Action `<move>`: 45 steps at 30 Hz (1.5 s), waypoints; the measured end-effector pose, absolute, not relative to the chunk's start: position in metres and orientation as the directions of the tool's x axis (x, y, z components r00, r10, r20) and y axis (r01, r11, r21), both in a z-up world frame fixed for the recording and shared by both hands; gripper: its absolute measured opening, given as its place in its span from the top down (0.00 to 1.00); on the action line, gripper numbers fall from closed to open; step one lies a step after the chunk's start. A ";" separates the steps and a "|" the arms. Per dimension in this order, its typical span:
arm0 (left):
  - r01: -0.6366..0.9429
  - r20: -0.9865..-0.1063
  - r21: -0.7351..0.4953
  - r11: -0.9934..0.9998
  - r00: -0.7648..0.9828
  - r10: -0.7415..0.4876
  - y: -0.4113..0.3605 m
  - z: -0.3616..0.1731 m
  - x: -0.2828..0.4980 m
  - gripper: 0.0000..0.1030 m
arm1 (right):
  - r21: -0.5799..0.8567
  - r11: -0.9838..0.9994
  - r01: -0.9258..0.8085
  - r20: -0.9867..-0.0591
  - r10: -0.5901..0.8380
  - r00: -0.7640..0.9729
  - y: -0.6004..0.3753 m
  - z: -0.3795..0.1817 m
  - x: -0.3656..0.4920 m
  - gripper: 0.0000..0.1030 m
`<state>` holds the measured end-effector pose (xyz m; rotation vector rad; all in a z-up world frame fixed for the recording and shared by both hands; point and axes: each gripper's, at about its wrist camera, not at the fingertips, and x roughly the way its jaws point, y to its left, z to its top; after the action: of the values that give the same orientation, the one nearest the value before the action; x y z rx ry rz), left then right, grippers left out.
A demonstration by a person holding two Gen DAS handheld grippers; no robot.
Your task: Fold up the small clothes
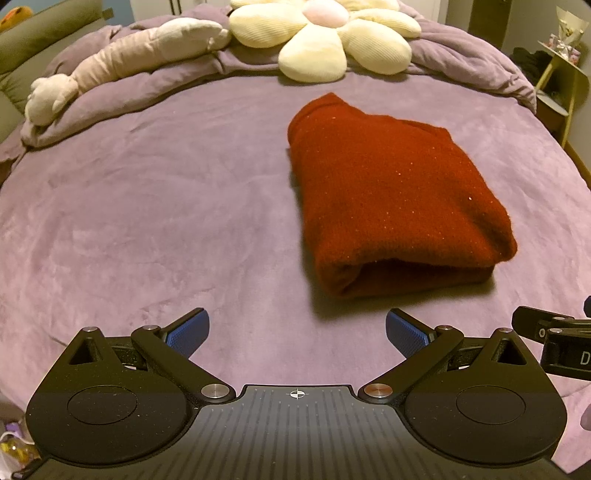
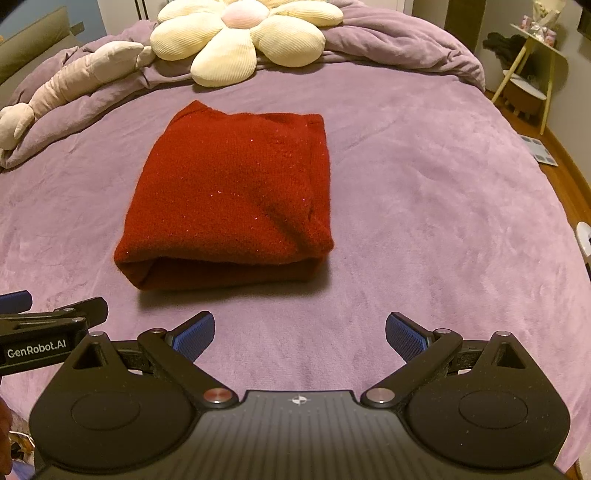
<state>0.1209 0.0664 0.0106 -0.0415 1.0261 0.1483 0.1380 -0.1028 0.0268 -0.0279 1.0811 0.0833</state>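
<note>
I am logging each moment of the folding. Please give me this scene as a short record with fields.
surface: purple blanket on a bed
garment: red sweater, folded into a compact bundle, lying flat
left gripper: jaws open, empty, short of the sweater
right gripper: jaws open, empty, short of the sweater
contact: neither gripper touches the sweater
background: flower cushion and plush toy at the far end

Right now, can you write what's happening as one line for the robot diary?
stage: fold looks done | red sweater: folded, flat on purple bed | left gripper: open, empty | right gripper: open, empty | both short of sweater
</note>
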 end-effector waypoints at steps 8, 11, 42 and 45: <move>-0.139 -0.859 0.033 0.990 0.502 0.099 0.066 0.010 0.122 0.00 | 0.020 0.997 -0.077 -0.881 0.054 0.470 -0.103 0.029 0.138 0.04; -0.138 -0.860 0.034 0.990 0.501 0.100 0.066 0.010 0.123 0.00 | 0.019 0.997 -0.077 -0.881 0.053 0.470 -0.102 0.029 0.139 0.04; -0.132 -0.868 0.026 0.991 0.489 0.088 0.068 0.006 0.125 0.00 | 0.016 0.996 -0.083 -0.883 0.053 0.466 -0.102 0.029 0.142 0.04; -0.134 -0.868 0.024 0.991 0.488 0.087 0.068 0.005 0.125 0.00 | 0.017 0.996 -0.084 -0.883 0.054 0.466 -0.102 0.029 0.142 0.04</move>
<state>0.1254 0.0684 0.0049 -0.0488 1.0526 0.1340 0.1417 -0.1016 0.0288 -0.0303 1.0830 0.0843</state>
